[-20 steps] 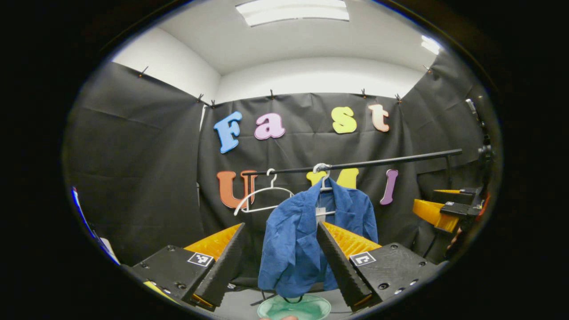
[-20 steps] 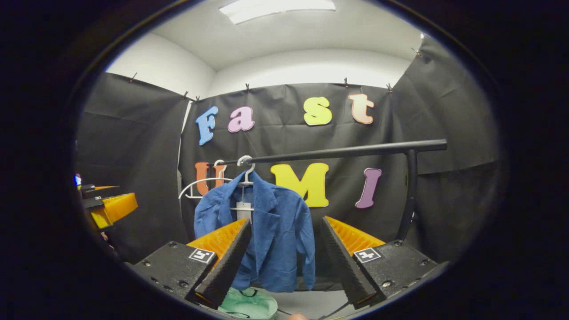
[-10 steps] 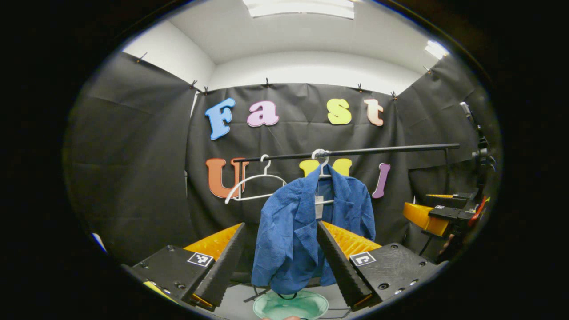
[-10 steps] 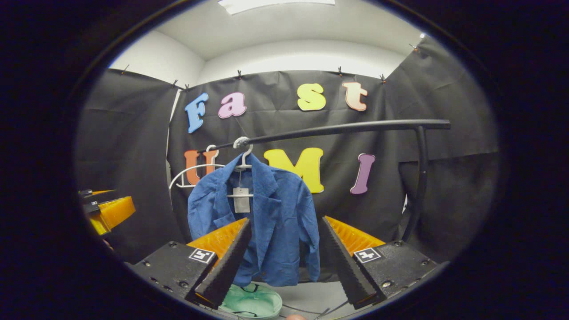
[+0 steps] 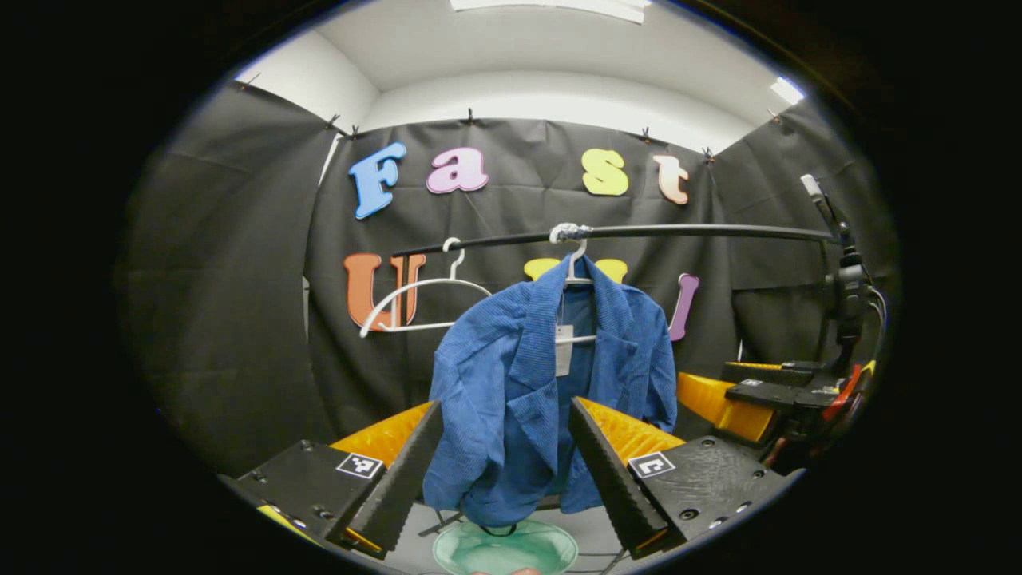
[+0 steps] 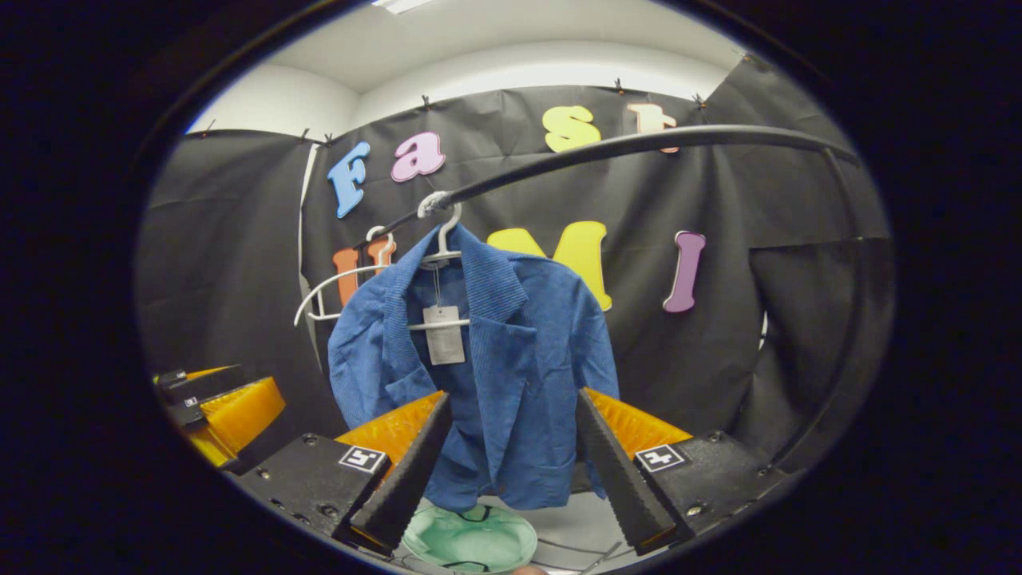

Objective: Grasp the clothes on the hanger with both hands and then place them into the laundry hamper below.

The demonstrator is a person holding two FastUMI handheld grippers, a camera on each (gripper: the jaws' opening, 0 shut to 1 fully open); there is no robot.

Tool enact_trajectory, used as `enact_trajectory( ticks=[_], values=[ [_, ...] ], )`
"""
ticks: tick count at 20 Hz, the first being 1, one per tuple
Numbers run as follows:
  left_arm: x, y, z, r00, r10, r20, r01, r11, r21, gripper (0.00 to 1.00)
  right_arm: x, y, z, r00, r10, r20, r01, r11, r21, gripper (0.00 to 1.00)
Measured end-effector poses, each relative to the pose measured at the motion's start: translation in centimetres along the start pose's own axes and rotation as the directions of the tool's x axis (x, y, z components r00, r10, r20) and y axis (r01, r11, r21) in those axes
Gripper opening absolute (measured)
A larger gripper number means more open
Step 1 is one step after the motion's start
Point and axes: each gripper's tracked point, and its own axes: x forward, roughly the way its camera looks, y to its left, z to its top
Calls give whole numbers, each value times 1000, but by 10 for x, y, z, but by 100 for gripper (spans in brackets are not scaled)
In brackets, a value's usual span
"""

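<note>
A blue jacket (image 5: 527,383) (image 6: 495,359) hangs on a white hanger (image 5: 571,263) (image 6: 443,239) from a black rail (image 5: 679,231) (image 6: 623,145). A pale tag dangles inside its collar. Below it sits the green laundry hamper (image 5: 505,551) (image 6: 469,537). My left gripper (image 5: 503,455) stands open in front of the jacket's lower left part, short of the cloth. My right gripper (image 6: 511,451) is open too, before the jacket's right front, nothing between its fingers. The right gripper (image 5: 750,391) also appears at the right of the left gripper view, the left gripper (image 6: 223,407) at the left of the right gripper view.
A second white hanger (image 5: 415,299) (image 6: 339,287) hangs bare on the rail, left of the jacket. The rail's upright post (image 6: 846,351) stands at the right. A camera stand (image 5: 842,271) rises at the far right of the left gripper view.
Both grippers have moved closer to the jacket, which now looks larger and higher in both views. The fingers of each stay spread as before.
</note>
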Motion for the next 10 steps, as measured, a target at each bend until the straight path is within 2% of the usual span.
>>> enact_trajectory(
  ticks=[1,3,5,6,10],
  values=[
    [12,-3,-4,1000,-2,-9,2,1000,-1,100,15,1,-2,1000,10,-13,-10,1000,-5,99],
    [37,-9,-10,1000,-7,-25,7,1000,-7,96,41,2,-4,999,28,-25,-28,1000,-9,99],
    [60,-11,-21,998,-5,-59,4,1000,-14,100,65,0,-8,998,40,-49,-40,999,-5,99],
    [72,-12,-25,997,-4,-76,2,1000,-22,95,75,0,-10,997,51,-60,-51,999,0,99],
    [112,-21,-42,990,-16,-139,7,998,-64,96,107,3,-15,990,95,-106,-95,995,1,99]
  ],
)
